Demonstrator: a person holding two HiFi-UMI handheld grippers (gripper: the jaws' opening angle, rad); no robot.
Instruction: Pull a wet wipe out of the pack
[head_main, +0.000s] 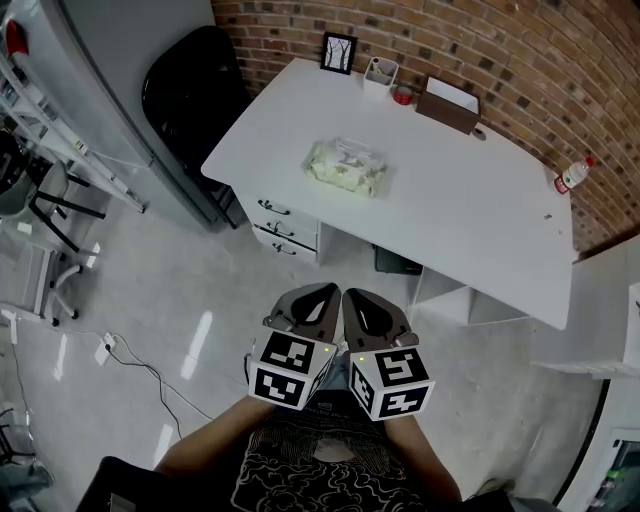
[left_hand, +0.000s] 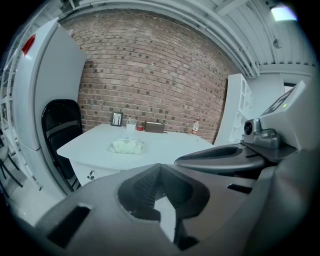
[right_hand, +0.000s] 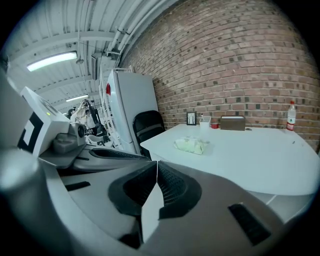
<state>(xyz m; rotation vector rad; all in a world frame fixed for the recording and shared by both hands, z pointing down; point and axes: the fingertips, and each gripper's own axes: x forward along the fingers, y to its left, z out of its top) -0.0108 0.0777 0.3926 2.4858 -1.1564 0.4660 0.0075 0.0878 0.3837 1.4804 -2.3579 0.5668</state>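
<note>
The wet wipe pack (head_main: 345, 166), pale green and white, lies flat on the white table (head_main: 480, 220), left of the middle. It also shows as a small pack (left_hand: 127, 146) in the left gripper view and as a small pack (right_hand: 191, 145) in the right gripper view. My left gripper (head_main: 330, 293) and right gripper (head_main: 352, 297) hang side by side over the floor, well short of the table. Both are shut with nothing between the jaws. The left gripper's tips (left_hand: 160, 167) meet, and so do the right gripper's tips (right_hand: 157, 165).
A picture frame (head_main: 338, 52), a white cup (head_main: 380, 72), a brown box (head_main: 448, 104) and a bottle (head_main: 575, 175) stand along the brick wall. A black chair (head_main: 190, 90) is left of the table, with drawers (head_main: 285, 225) below the tabletop. A cable (head_main: 150, 375) lies on the floor.
</note>
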